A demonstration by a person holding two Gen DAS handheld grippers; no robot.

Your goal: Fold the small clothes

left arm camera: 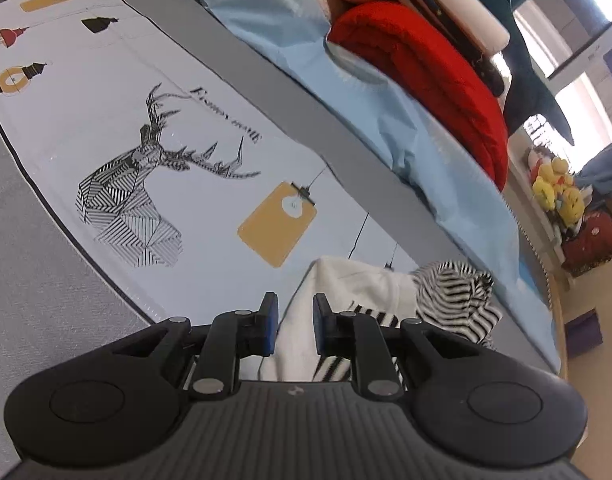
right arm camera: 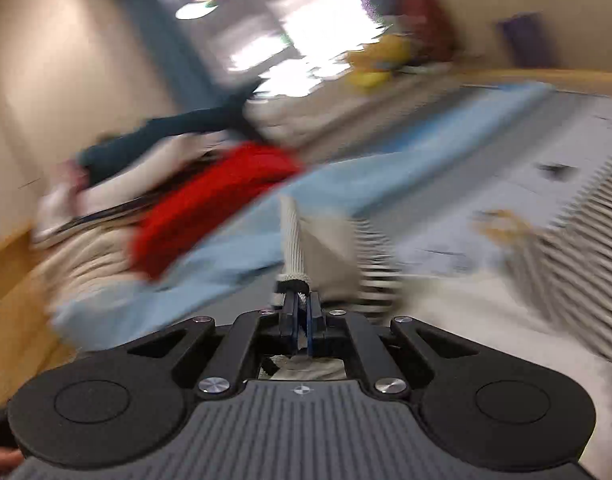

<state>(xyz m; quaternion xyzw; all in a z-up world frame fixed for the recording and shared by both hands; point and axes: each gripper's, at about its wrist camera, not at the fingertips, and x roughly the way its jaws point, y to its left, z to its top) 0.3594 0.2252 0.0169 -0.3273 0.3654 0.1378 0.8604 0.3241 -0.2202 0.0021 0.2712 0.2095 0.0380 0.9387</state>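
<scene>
The right hand-held gripper is clamped on a ribbed white cuff or hem of the small garment, which hangs partly lifted above the bed. The grip takes only a thin edge, so slippage is likely under a sudden pull.

The left hand-held gripper stands narrowly apart and empty, poised over the garment's white-and-striped heap on the printed sheet. The red blanket and blue bedding lie near, on the far side; trailing fabric may snag there.
</scene>
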